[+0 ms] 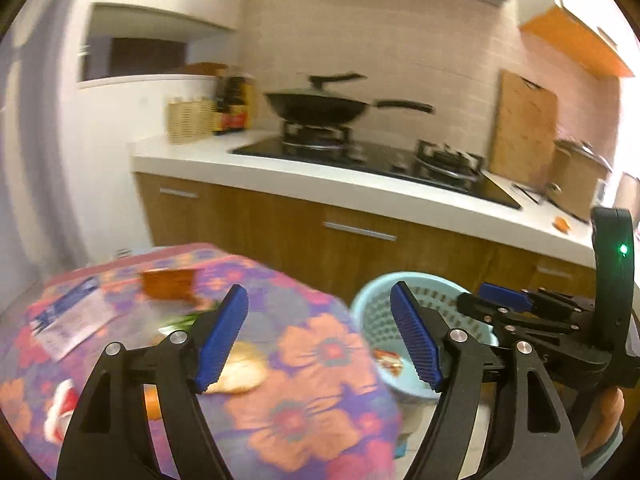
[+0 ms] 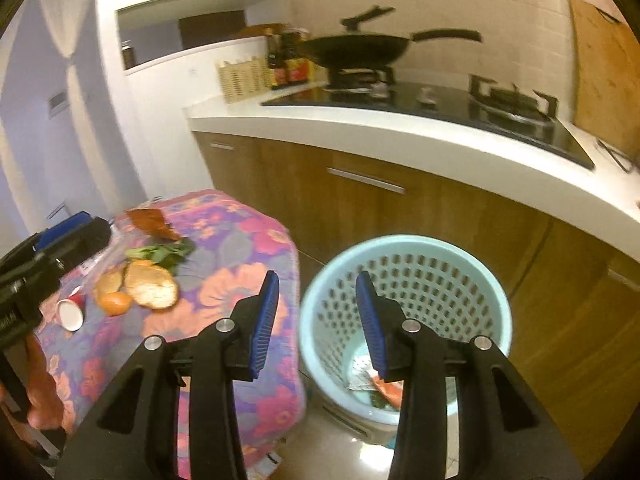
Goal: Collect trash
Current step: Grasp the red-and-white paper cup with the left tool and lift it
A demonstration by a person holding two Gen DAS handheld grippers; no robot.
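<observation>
Covering table, floral cloth [image 2: 240,280], blue basket [image 2: 496,312] beside, kitchen counter [image 2: 400,136] behind

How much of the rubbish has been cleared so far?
Some is done: a few wrappers already lie in the blue basket. Nothing is in hand; the left gripper and right gripper are both open and empty. Left on the table: bread pieces, greens, a paper cup and a brown wrapper.

A home kitchen: a black wok [image 2: 358,50] sits on a gas hob [image 2: 436,104] set into a white countertop [image 2: 400,140] over wooden cabinets [image 2: 400,216], with sauce bottles [image 2: 288,64], a tiled wall [image 1: 400,40] and a leaning cutting board [image 1: 522,132]
</observation>
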